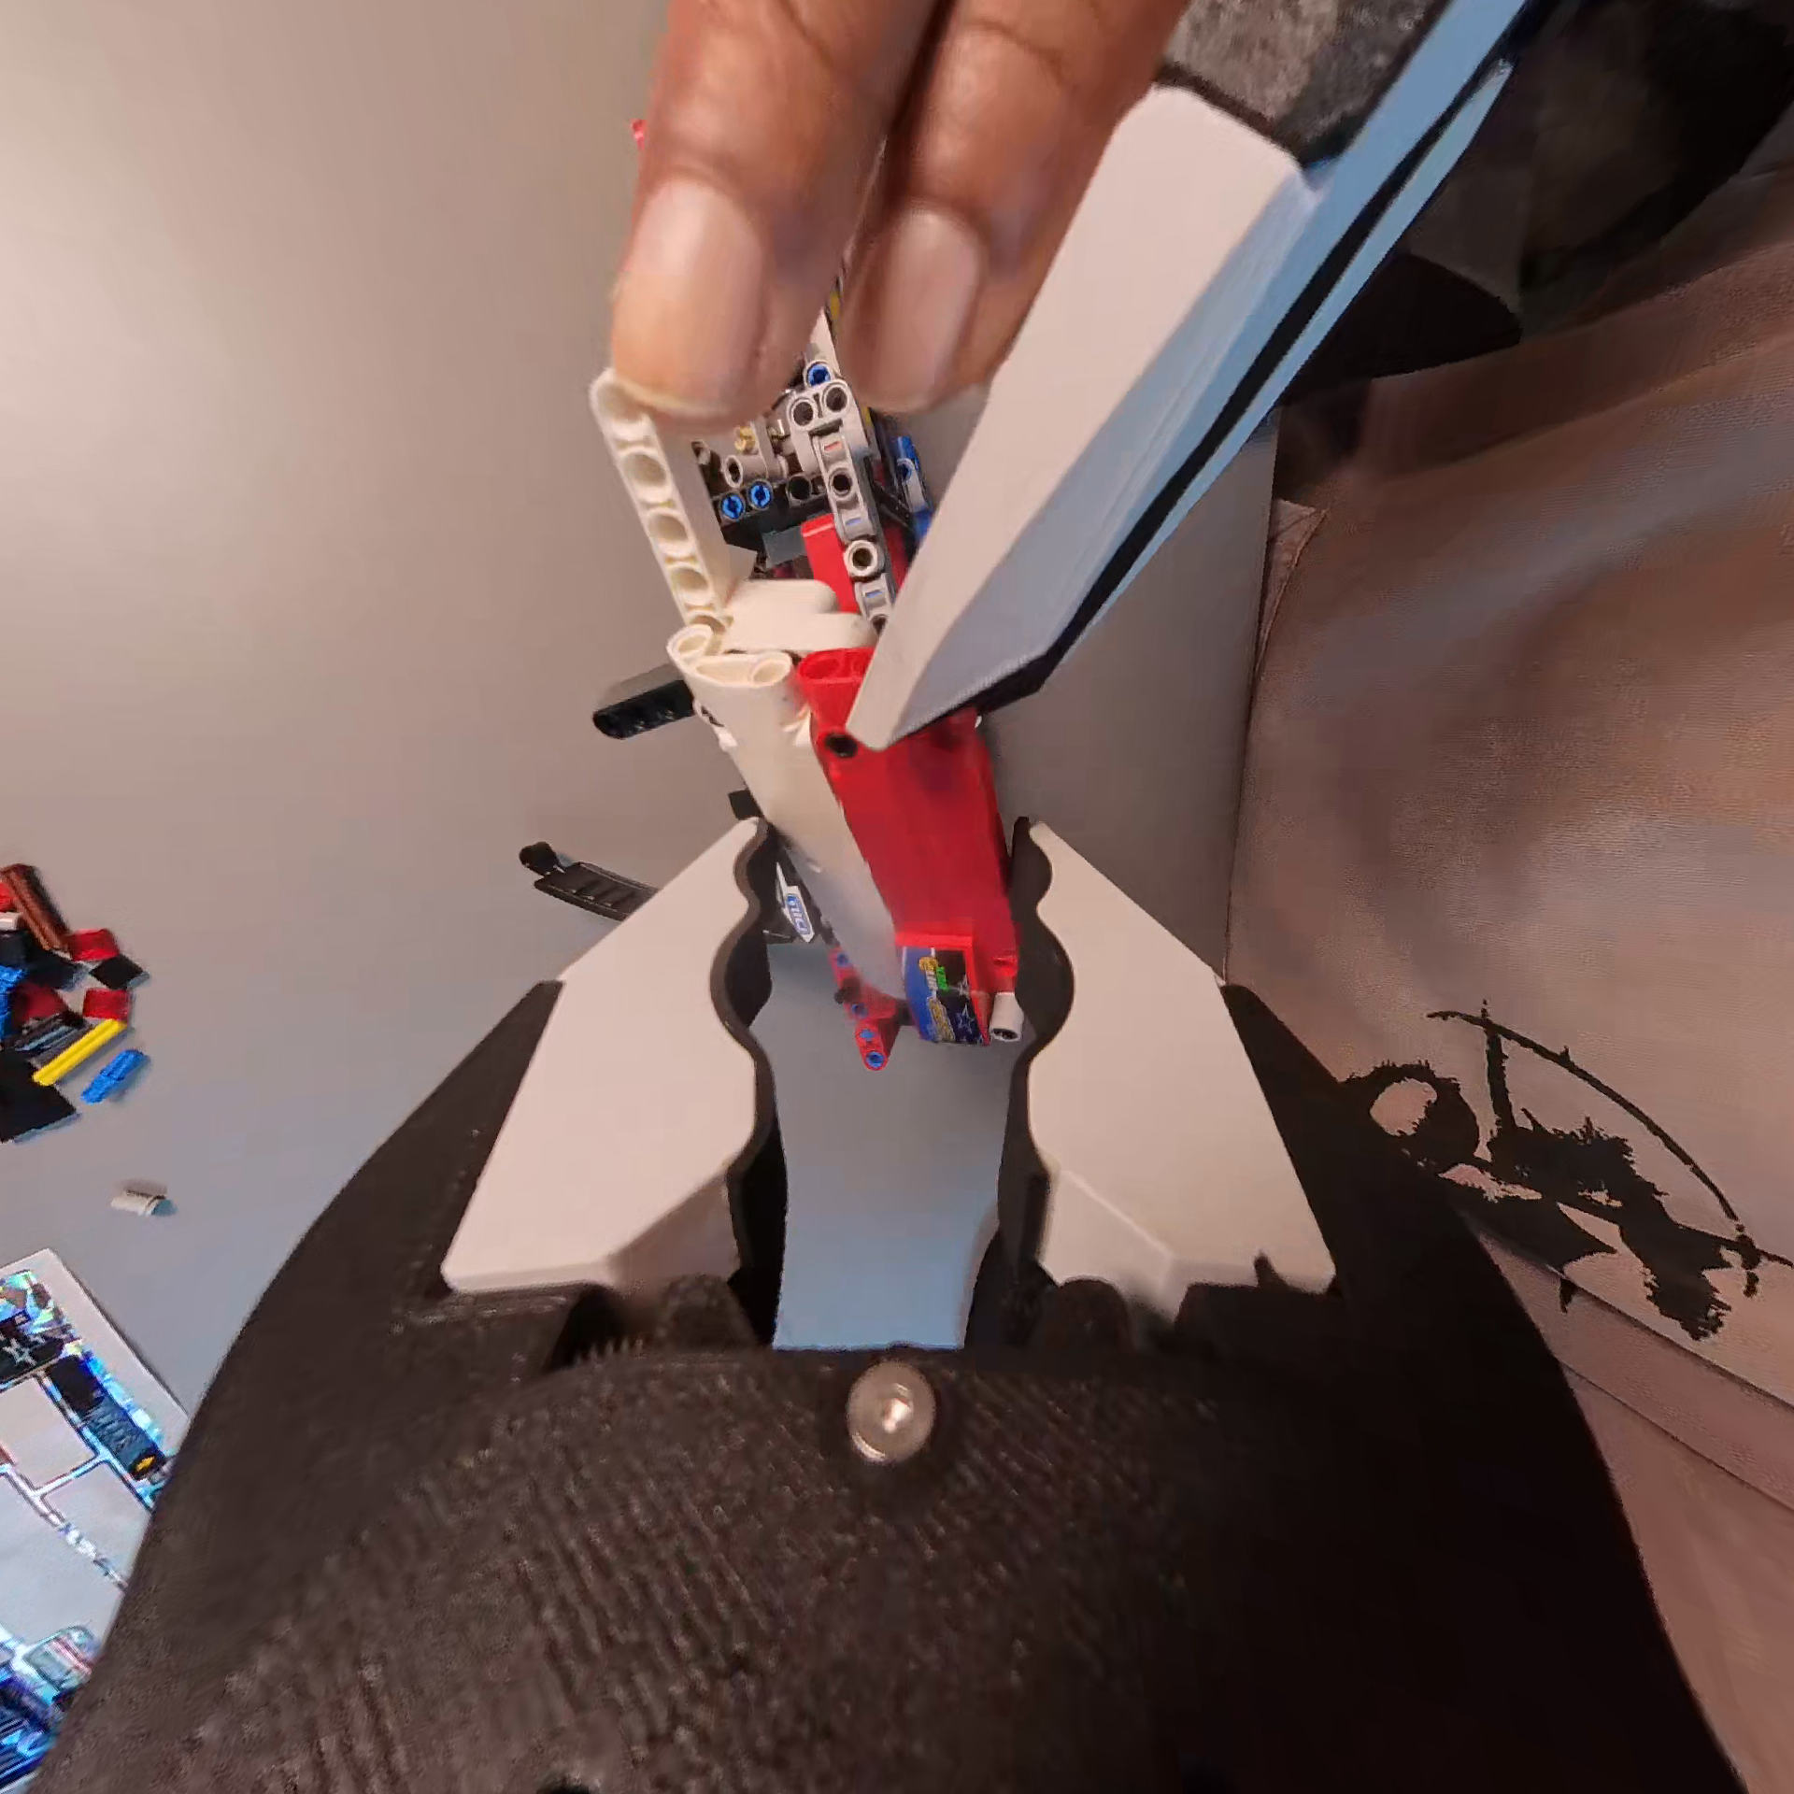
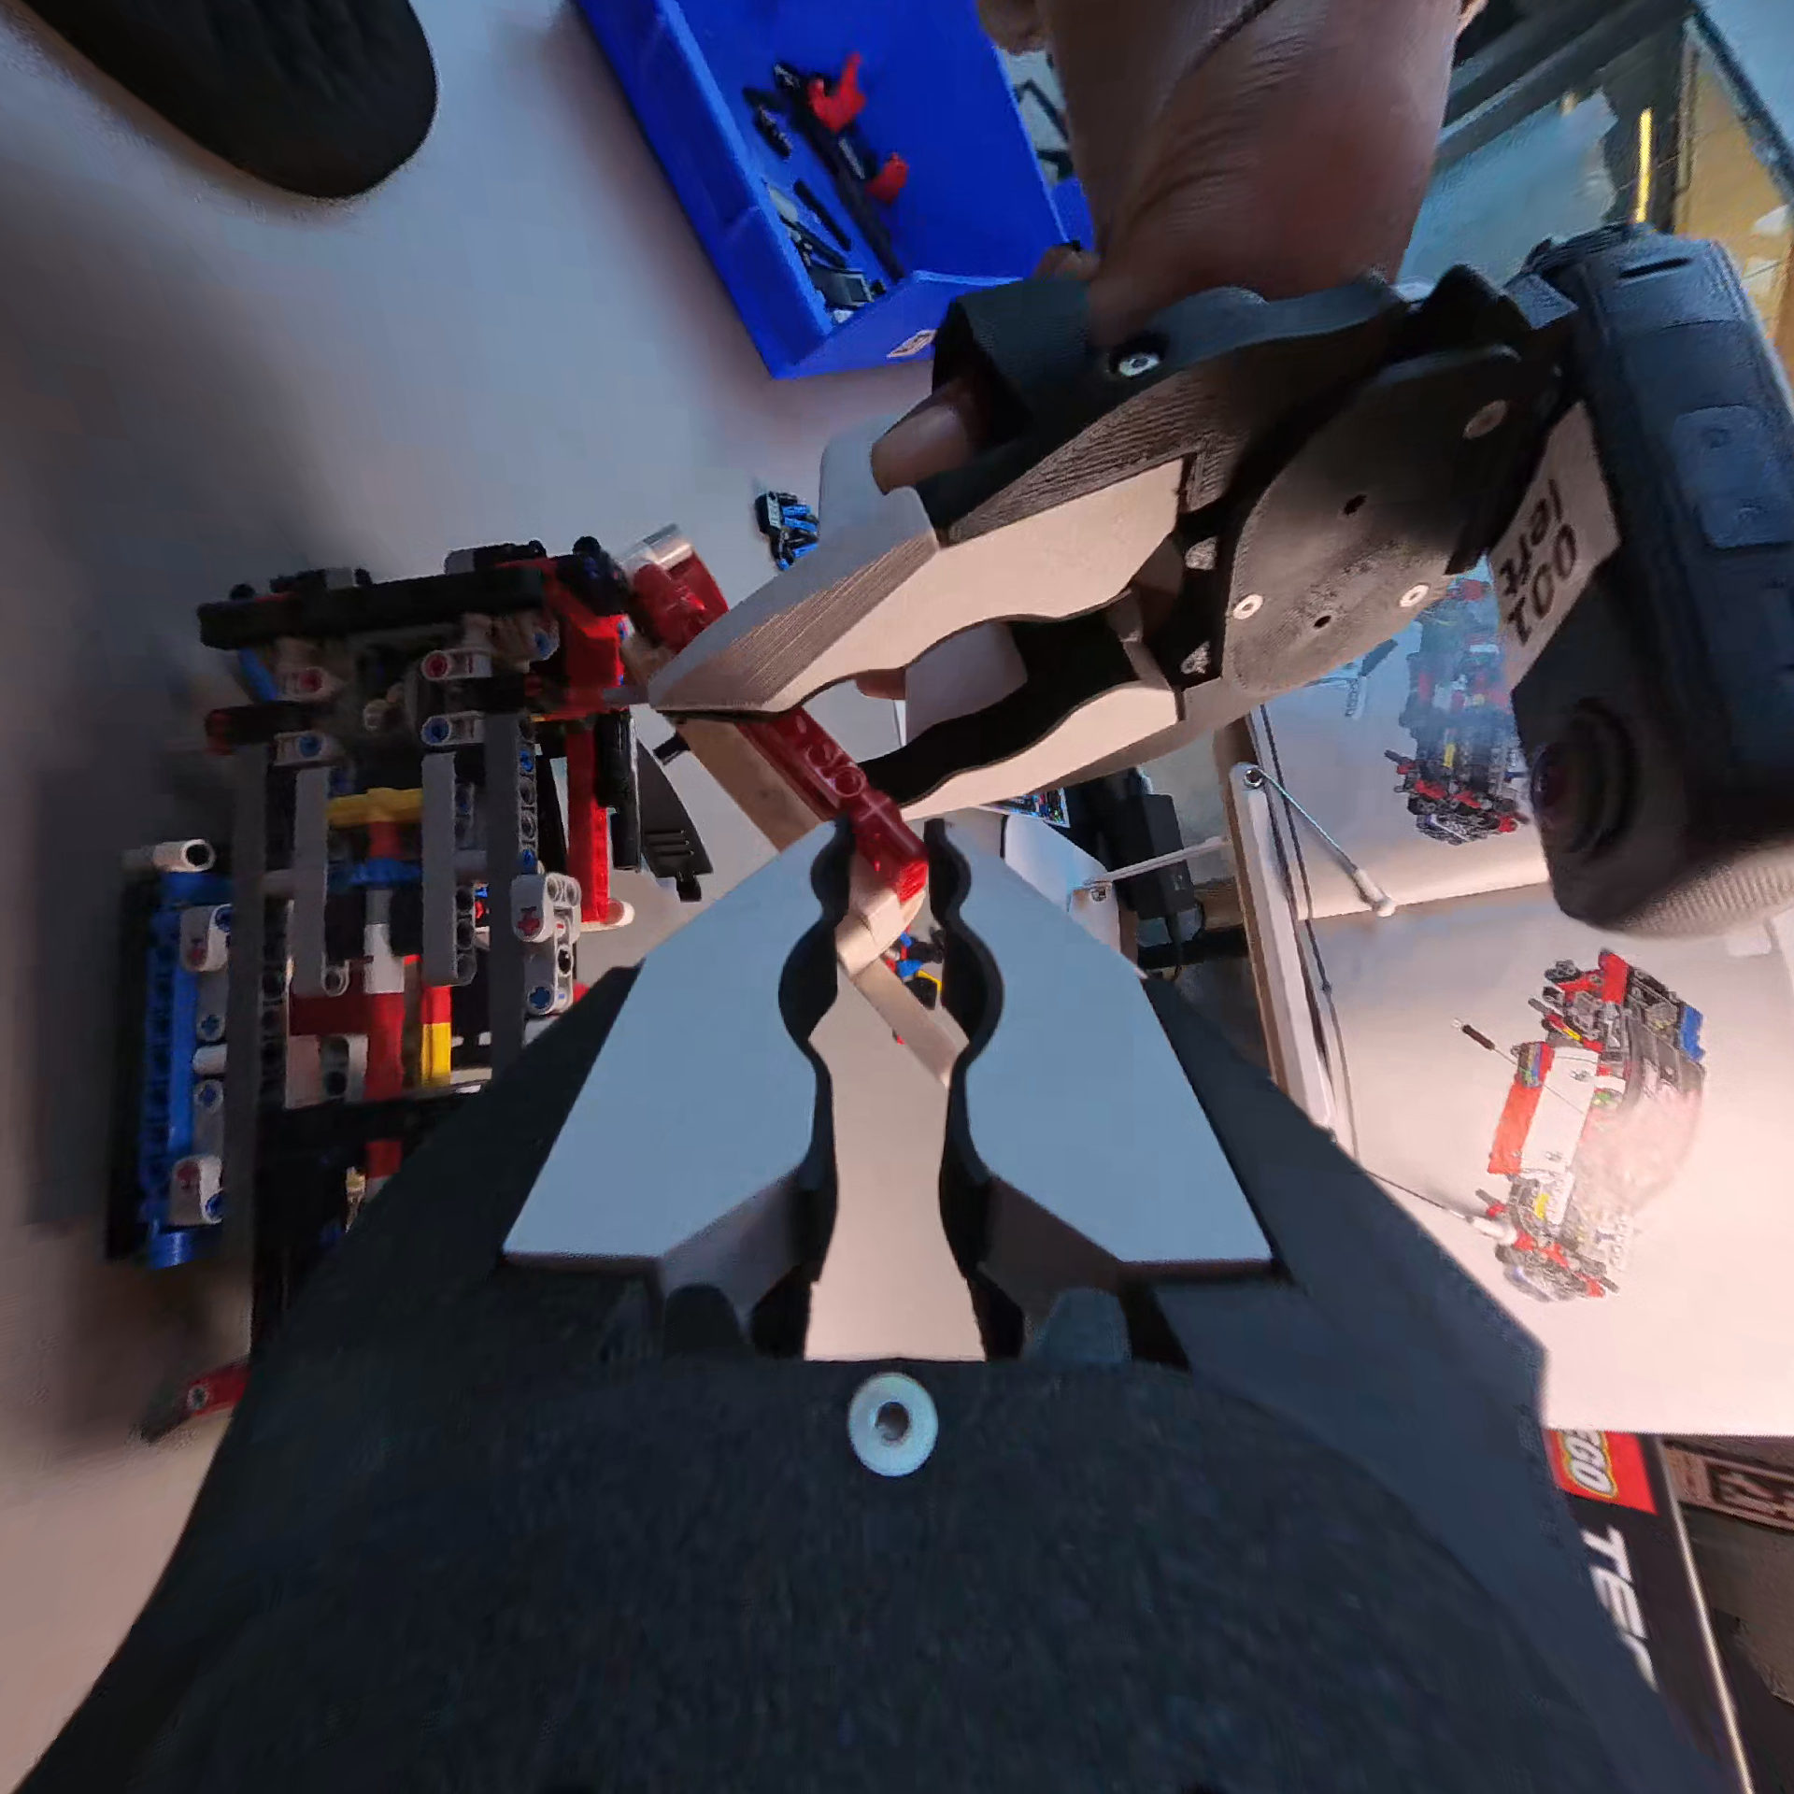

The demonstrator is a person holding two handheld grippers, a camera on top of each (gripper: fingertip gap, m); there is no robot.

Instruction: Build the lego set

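A red and white panel piece [image 1: 903, 854] of the Lego model sits between my left gripper's [image 1: 893, 854] fingers, which are shut on it near its stickered end. One finger [image 1: 1019, 485] of my right gripper comes in from the upper right, its tip on the panel's far red end. A hand's fingers [image 1: 738, 243] press a white beam [image 1: 660, 485] on the model. In the right wrist view my right gripper [image 2: 885, 840] is shut on the red panel's [image 2: 879, 854] end. My left gripper [image 2: 670, 704] grips the same piece from the upper right. The larger Lego model [image 2: 388, 825] stands on the table to the left.
A pile of loose bricks [image 1: 58, 1010], a small grey piece [image 1: 141, 1201] and a sticker sheet [image 1: 58, 1408] lie at the left. A person's beige shirt [image 1: 1505, 777] is close at the right. A blue parts bin [image 2: 825, 175], the open instruction booklet [image 2: 1553, 1116] and the Lego box [image 2: 1650, 1553] surround the work spot. One gripper's finger ends stand about 5 cm off the other's.
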